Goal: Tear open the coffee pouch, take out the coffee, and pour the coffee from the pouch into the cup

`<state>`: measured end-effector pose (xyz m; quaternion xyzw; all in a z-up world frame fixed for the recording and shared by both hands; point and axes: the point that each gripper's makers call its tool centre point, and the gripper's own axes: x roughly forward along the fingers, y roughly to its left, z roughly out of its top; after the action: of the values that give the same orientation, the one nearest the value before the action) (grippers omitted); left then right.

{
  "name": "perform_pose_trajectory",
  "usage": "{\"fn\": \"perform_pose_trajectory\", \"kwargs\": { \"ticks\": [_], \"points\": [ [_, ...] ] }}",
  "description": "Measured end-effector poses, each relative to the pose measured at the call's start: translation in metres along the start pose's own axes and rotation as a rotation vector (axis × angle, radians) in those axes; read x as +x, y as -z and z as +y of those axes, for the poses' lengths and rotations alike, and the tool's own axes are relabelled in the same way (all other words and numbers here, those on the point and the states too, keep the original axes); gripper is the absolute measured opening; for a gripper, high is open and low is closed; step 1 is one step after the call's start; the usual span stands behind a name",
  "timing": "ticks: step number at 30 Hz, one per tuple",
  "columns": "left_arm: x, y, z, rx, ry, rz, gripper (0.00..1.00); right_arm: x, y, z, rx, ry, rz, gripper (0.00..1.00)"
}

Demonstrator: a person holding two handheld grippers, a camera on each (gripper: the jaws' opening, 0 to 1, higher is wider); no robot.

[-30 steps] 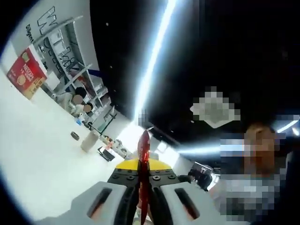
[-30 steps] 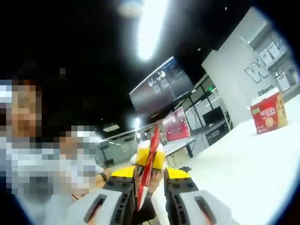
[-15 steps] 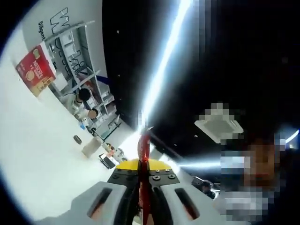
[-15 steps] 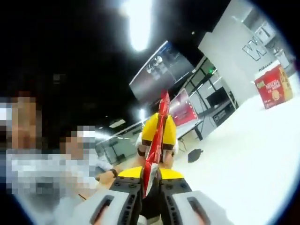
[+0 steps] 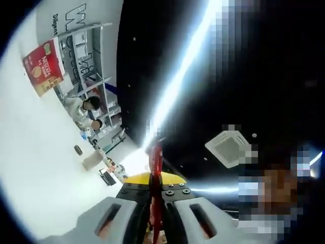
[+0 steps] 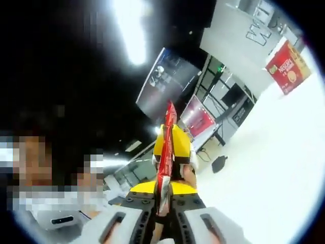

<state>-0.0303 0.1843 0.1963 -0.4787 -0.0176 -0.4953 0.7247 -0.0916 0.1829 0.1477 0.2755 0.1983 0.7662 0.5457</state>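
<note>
While your left gripper (image 5: 155,203) pinches the slim red foil coffee pouch (image 5: 155,168) edge-on between closed jaws, your right gripper (image 6: 163,203) clamps the same pouch (image 6: 165,152), jaws pressed together on it; the pouch stands upright (raised well above the white table (image 5: 35,168)); a red cardboard coffee box (image 5: 44,66) sits on that table far off.

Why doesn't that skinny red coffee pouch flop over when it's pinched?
The red coffee pouch looks thin, probably light. It stands straight above the shut right gripper, so it seems fairly stiff. The left gripper pinches it too, likely steadying it.
</note>
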Motion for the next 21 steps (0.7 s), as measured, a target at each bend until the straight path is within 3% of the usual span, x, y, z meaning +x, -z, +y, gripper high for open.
{"fn": "perform_pose_trajectory", "kwargs": {
  "ticks": [12,15,21],
  "points": [
    [0.002,0.004,-0.005,0.023,-0.017,-0.012,0.06,-0.003,-0.006,-0.003,-0.053,0.018,-0.027,0.13],
    [0.003,0.012,0.003,0.103,-0.096,0.033,0.06,-0.005,-0.014,-0.009,-0.092,0.058,-0.072,0.14],
    [0.006,0.013,0.001,0.133,-0.101,0.056,0.07,-0.007,-0.015,-0.010,-0.076,0.060,-0.064,0.10]
  ]
}}
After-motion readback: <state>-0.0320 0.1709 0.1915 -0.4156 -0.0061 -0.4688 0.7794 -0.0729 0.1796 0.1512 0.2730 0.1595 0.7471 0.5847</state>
